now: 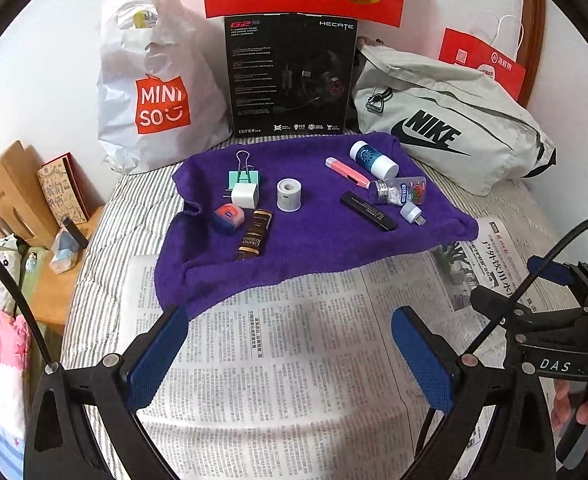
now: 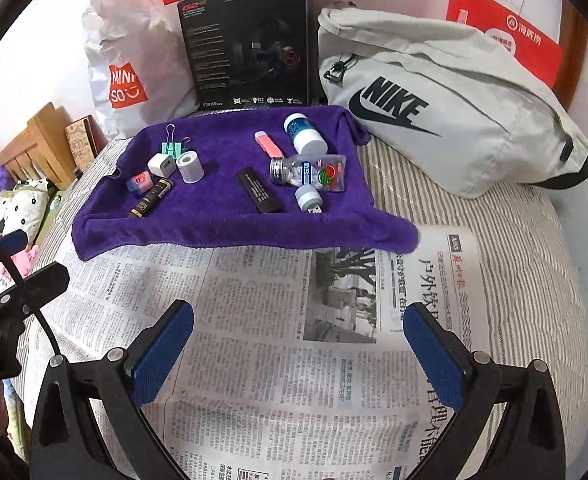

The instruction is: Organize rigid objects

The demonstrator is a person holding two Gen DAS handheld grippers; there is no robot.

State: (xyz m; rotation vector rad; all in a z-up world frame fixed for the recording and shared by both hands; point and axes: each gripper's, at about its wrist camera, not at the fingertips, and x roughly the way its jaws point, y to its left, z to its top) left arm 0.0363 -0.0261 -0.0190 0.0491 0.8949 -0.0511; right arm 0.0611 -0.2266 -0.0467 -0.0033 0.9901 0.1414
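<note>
A purple towel (image 1: 318,236) (image 2: 221,224) lies on a newspaper (image 1: 294,340) (image 2: 277,344) and carries several small items. On its left are a green binder clip (image 1: 244,172), a white charger plug (image 1: 245,195), a white tape roll (image 1: 289,195) (image 2: 190,167), a blue-and-pink eraser (image 1: 229,218) and a dark brown stick pack (image 1: 253,240) (image 2: 151,198). On its right are a pink marker (image 1: 346,172), a white-capped bottle (image 1: 373,159) (image 2: 305,133), a clear bottle (image 2: 308,173), a black stick (image 1: 368,211) (image 2: 258,191) and a small USB plug (image 2: 310,199). My left gripper (image 1: 289,356) and right gripper (image 2: 300,354) hover open over the newspaper, nothing between their fingers.
At the back stand a white Miniso bag (image 1: 153,88), a black headset box (image 1: 289,76) (image 2: 249,48), a grey Nike bag (image 1: 446,120) (image 2: 434,104) and a red paper bag (image 2: 506,36). A wooden bed frame (image 1: 9,192) with a book lies left. The right gripper's frame (image 1: 554,320) shows in the left wrist view.
</note>
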